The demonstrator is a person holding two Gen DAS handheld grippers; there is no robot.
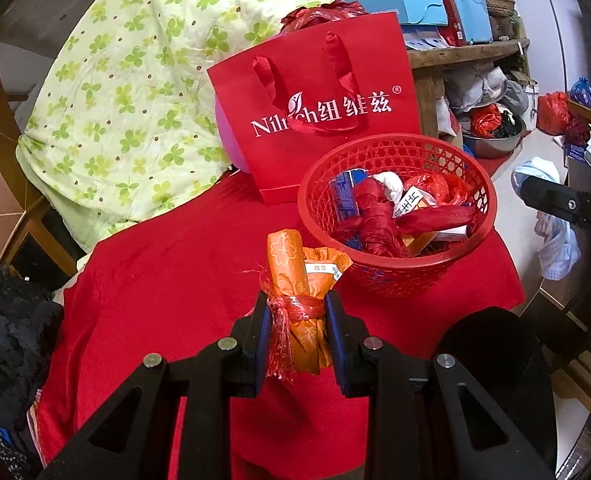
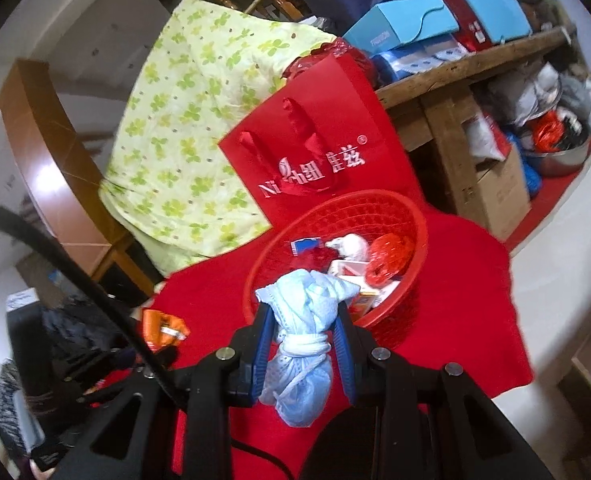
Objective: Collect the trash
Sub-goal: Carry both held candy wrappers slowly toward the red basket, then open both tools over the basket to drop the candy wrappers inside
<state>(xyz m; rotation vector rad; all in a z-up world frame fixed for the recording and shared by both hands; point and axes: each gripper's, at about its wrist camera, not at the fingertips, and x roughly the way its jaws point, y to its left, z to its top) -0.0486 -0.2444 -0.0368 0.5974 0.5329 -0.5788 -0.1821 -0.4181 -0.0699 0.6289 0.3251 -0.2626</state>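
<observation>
While both grippers are loaded, neither load is in the basket yet. In the left wrist view the left gripper (image 1: pixel 298 312), low in the centre of the frame, is clamped on an orange packet (image 1: pixel 295 280) bound with red string; the packet sticks up between the blue pads (image 1: pixel 332 328) and hangs over the red cloth (image 1: pixel 167 280), just left of the red basket (image 1: pixel 471 236). The basket sits right of centre and holds red wrappers, a blue box, a white wad and small cartons. Behind it, in the upper middle, a red paper bag (image 1: pixel 375 152) stands upright, touching or nearly touching the basket's far rim. A green-patterned quilt (image 1: pixel 135 100) fills the upper left.

In the right wrist view the right gripper (image 2: pixel 302 334), at lower centre, is closed around a pale blue bundle (image 2: pixel 301 344) knotted with a white strip. The bundle's top overlaps the basket's (image 2: pixel 411 276) near rim in the frame; whether it touches cannot be told. The packet (image 2: pixel 163 326) in the left gripper shows at lower left, beside the basket. The bag (image 2: pixel 375 152) stands behind the basket, the quilt (image 2: pixel 183 128) to its left, and a wooden shelf (image 2: pixel 435 92) stacked with blue boxes crosses the upper right.
</observation>
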